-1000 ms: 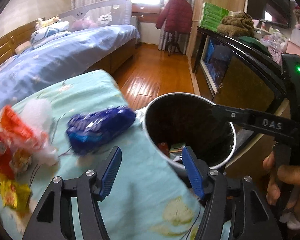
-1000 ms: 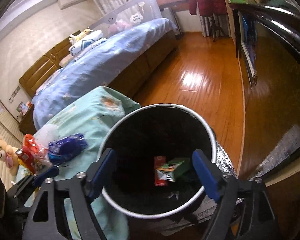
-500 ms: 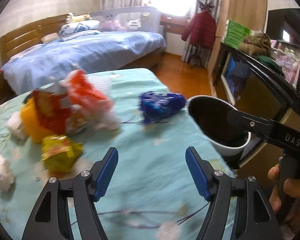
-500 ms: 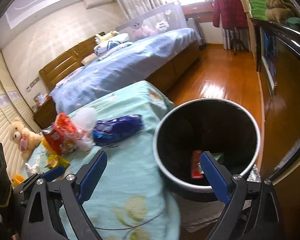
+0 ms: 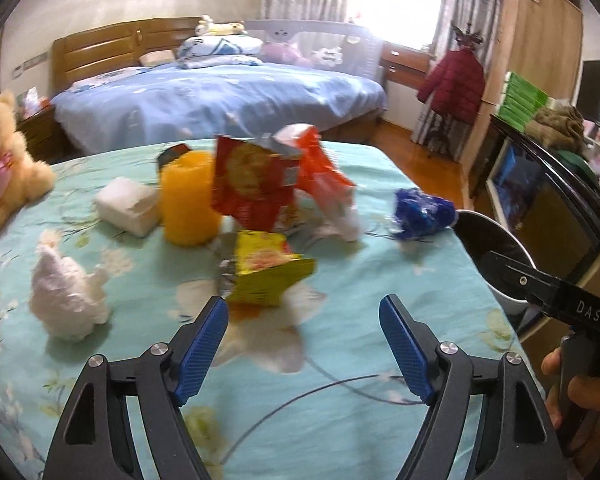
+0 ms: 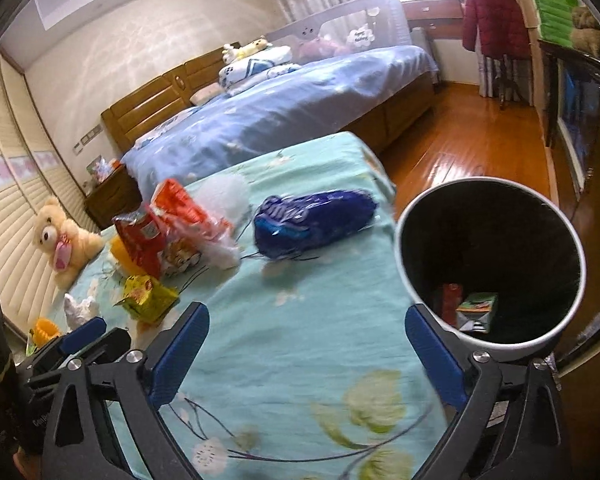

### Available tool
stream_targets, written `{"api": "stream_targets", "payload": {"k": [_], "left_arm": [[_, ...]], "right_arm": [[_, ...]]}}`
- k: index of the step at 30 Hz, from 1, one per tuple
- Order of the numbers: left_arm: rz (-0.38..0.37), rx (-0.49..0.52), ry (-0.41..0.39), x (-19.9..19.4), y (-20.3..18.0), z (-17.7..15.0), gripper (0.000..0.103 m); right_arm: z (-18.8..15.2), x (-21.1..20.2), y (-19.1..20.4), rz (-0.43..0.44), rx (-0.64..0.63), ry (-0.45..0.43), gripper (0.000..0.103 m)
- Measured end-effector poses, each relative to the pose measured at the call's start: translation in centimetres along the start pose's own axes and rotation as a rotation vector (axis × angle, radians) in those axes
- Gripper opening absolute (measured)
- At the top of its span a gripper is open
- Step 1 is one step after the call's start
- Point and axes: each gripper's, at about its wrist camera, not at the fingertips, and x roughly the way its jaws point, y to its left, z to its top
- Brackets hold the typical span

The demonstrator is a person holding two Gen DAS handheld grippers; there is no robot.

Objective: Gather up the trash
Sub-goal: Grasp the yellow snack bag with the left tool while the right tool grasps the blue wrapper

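Both claws empty, jaws opening: left gripper (image 5: 304,344) faces the yellow packet (image 5: 266,270) mid-bed; right gripper (image 6: 306,350) near the bin (image 6: 488,260). I'd straddle it squarely, then pinch.

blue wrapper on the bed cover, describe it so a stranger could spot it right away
Start at the green flowered bed cover and go to the side by the round bin. The blue wrapper lies alone there, apart from the red and yellow wrapper pile. It is the only dark blue piece.
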Motion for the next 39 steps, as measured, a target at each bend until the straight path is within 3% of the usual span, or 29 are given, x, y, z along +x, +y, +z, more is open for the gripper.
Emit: {"api": "stream_targets", "payload": {"k": [8,16,29,30,33,35,36,37,38,39], "left_arm": [[0.037,-0.066,0.006,-0.2,0.1,-0.2,0.081],[0.043,-0.07,0.03,0.1,-1.0,0.2,0.081],[0.044,-0.057,0.047,3.4,0.3,4.0,0.08],[0.045,-0.054,0.051,3.6,0.2,4.1,0.08],[0.04,-0.04,0.059,4.3,0.1,4.6,0.078],[0.025,-0.028,0.062,4.5,-0.1,4.7,0.062],[0.016,-0.02,0.066,4.6,-0.2,4.7,0.056],[0.007,-0.011,0.073,4.8,-0.3,4.7,0.041],[-0.001,-0.005,0.081,5.0,-0.4,4.8,0.027],[-0.011,-0.003,0.089,5.1,-0.4,4.8,0.025]], "right_arm": [[0.6,1.7,2.0,0.009,-0.045,0.015,0.1],[2.3,4.0,1.3,-0.016,-0.037,0.015,0.1],[4.5,7.3,0.6,-0.011,-0.023,0.031,0.098],[4.5,7.6,0.7,-0.009,-0.026,0.038,0.091],[4.3,8.7,0.7,-0.012,-0.031,0.081,0.051],[4.1,8.7,0.7,-0.011,-0.04,0.072,0.05],[3.9,8.6,0.8,-0.01,-0.047,0.068,0.044],[3.9,8.5,0.8,-0.001,-0.048,0.071,0.03],[3.8,8.4,0.8,-0.001,-0.049,0.072,0.03],[3.6,8.1,0.9,-0.001,-0.054,0.068,0.029]]}}
